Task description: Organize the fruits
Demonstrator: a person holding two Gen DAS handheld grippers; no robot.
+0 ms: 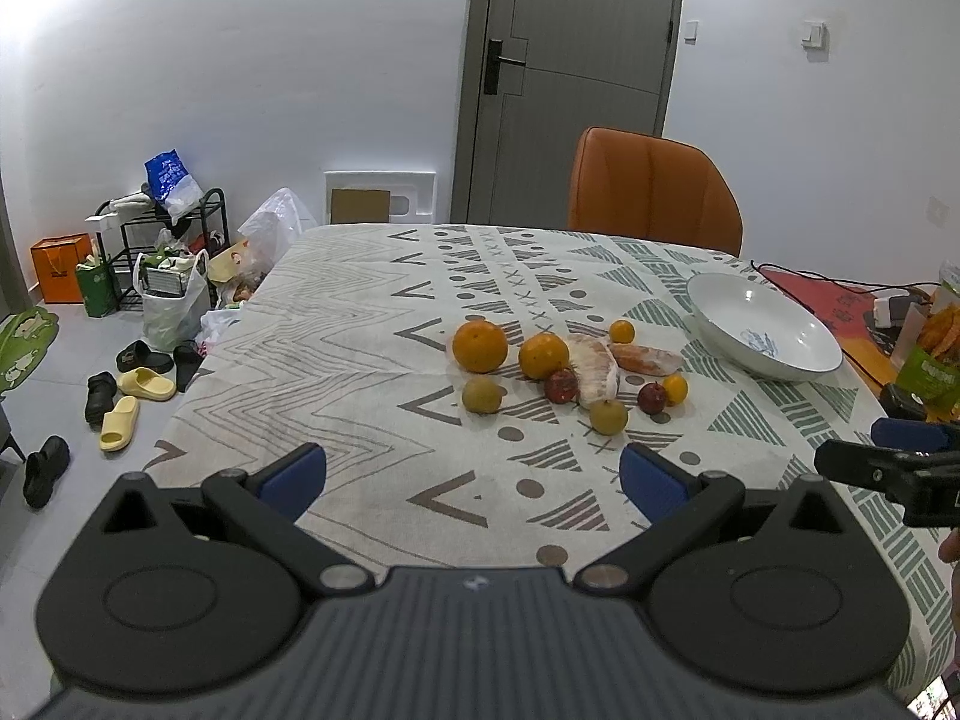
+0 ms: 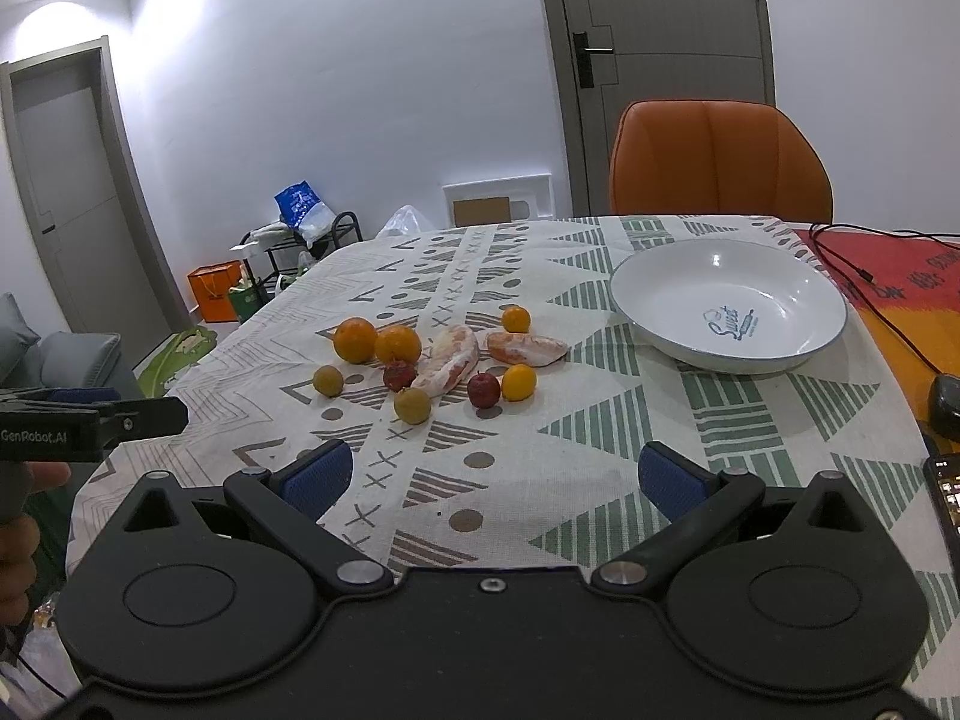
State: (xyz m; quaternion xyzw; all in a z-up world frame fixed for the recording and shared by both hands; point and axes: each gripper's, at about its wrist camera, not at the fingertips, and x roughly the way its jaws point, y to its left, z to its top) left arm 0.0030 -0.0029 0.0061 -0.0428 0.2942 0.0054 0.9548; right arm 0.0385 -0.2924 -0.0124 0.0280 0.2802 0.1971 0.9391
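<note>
Left gripper: jaws wide apart, nothing held, above the tablecloth.
Right gripper: jaws wide apart, nothing held.
Fruits: clustered on the cloth ahead of both grippers, well beyond the fingertips.
Bowl: ahead-right of the right gripper, beside the fruits, holding nothing.

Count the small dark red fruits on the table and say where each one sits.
2. One red fruit lies just in front of the right-hand big orange; the other red fruit touches a small yellow-orange fruit. None seems hidden.
</note>
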